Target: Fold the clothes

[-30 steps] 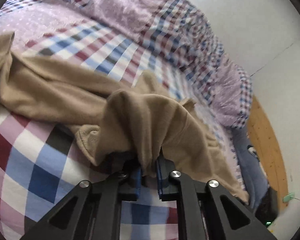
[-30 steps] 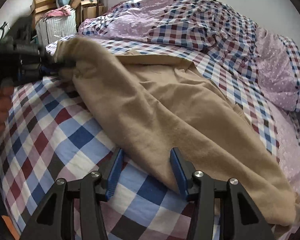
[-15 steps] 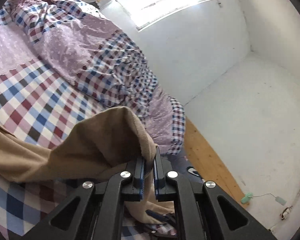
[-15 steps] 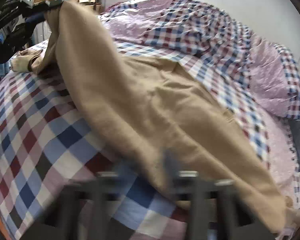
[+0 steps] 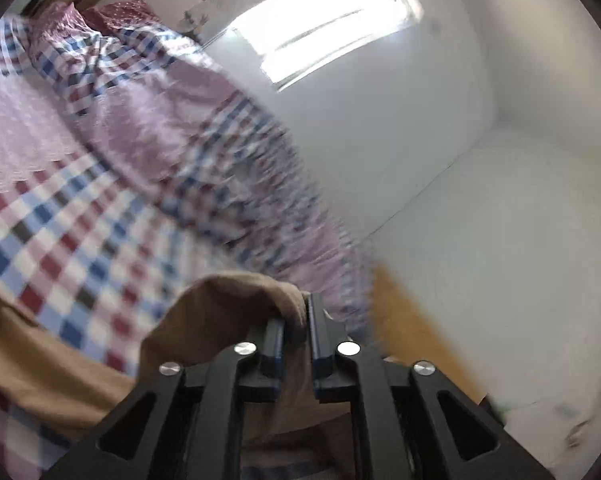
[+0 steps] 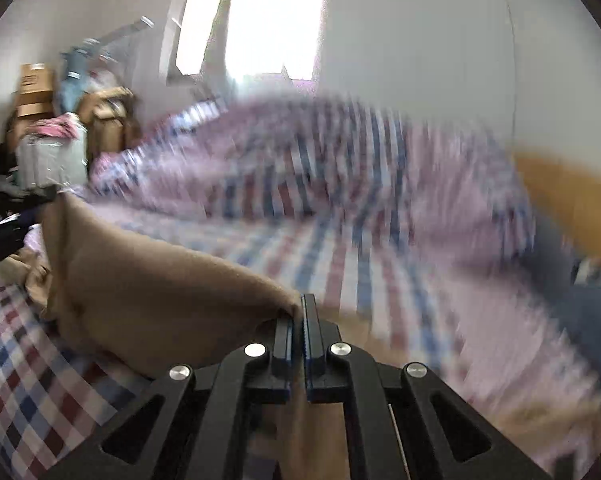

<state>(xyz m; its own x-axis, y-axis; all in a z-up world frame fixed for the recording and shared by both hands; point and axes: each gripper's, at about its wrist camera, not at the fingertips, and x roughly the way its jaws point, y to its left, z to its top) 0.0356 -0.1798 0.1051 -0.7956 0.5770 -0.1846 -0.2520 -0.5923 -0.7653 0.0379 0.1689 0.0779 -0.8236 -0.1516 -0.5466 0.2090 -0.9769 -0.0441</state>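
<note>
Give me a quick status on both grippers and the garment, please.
Right gripper shut on tan garment. Left gripper jaws opening, garment fold between them. Nothing blocking on the checked bed.

The left claw points out nearly level, tipped slightly down. Its two black fingers with blue pads stand a narrow gap apart and are opening, with a fold of tan cloth bunched between the pads and draped over the left finger. The right claw tilts more steeply downward. Its fingers are pressed nearly together, pinching a thin edge of the same tan cloth, which spreads away to the left of the claw and hangs below it.
</note>
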